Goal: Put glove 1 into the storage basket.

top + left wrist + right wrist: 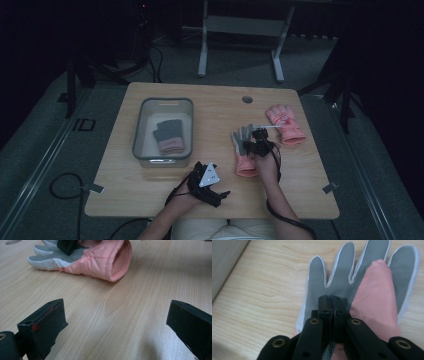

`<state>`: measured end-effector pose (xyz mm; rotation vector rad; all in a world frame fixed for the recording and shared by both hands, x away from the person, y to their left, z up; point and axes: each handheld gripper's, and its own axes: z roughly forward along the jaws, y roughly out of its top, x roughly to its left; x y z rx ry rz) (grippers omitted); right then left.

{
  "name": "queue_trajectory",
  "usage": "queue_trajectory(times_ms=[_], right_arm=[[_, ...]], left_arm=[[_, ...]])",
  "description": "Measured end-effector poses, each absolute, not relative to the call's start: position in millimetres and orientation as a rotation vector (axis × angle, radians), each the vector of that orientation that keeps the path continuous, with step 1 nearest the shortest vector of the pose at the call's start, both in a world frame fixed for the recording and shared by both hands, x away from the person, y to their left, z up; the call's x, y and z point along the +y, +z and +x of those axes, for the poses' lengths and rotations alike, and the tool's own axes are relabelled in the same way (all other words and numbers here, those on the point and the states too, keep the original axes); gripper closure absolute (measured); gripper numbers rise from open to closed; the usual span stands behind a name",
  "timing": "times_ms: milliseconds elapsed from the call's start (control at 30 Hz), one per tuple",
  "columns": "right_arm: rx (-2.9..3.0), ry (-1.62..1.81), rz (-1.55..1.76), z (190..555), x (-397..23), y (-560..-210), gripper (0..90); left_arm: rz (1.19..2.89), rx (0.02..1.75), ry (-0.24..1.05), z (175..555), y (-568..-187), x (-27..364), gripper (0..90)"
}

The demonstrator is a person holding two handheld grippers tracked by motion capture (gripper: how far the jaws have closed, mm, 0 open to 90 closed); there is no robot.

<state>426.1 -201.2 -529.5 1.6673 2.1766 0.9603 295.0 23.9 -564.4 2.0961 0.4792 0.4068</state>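
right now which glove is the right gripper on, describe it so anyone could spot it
On the table, right of the grey bin, two pink gloves lie. It is the nearer glove, under the right gripper, palm up; its grey palm sets it apart from the other glove.

Both grippers are black. The left gripper (pixel 216 194) carries a grey three-cornered plate (pixel 209 176) with dark dots on top, and a black cable trails from it off the table's near edge. Its blocky jaws show red smears along one edge. The right gripper (pixel 333 305) has brass-ringed pivot holes on its linkage arms. The forearms are bare.
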Motion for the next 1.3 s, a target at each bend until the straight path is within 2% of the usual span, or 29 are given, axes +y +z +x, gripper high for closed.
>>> queue_trajectory(times_ms=[167,233,367,533,567,800,967,1300], right_arm=[[2.162,0.989,1.678,425.1,-203.5,-530.2,83.4],[2.16,1.031,1.655,419.8,-207.4,-517.9,76.6],[2.163,1.076,1.58,412.3,-215.3,-503.7,73.0],[2.12,1.103,1.467,408.6,-241.3,-482.1,71.5],[2.104,1.1,1.414,412.2,-258.3,-475.3,71.4],[2.068,1.054,1.393,421.8,-301.6,-477.7,70.6],[2.043,1.033,1.411,442.5,-339.3,-480.1,69.8],[1.98,0.95,1.455,470.5,-367.1,-484.0,65.0]], left_arm=[[2.098,0.478,0.407,295.0,-565.5,23.6,1.8],[2.092,0.481,0.404,295.0,-565.5,24.1,1.8],[2.083,0.482,0.409,294.9,-565.5,25.7,1.8],[2.087,0.483,0.403,295.4,-565.4,25.7,1.9],[2.086,0.486,0.403,295.1,-565.6,25.1,1.9],[2.093,0.482,0.403,295.3,-565.7,24.7,1.9],[2.094,0.49,0.391,296.8,-565.5,25.3,2.5],[2.092,0.487,0.386,296.4,-565.4,26.0,2.5]])
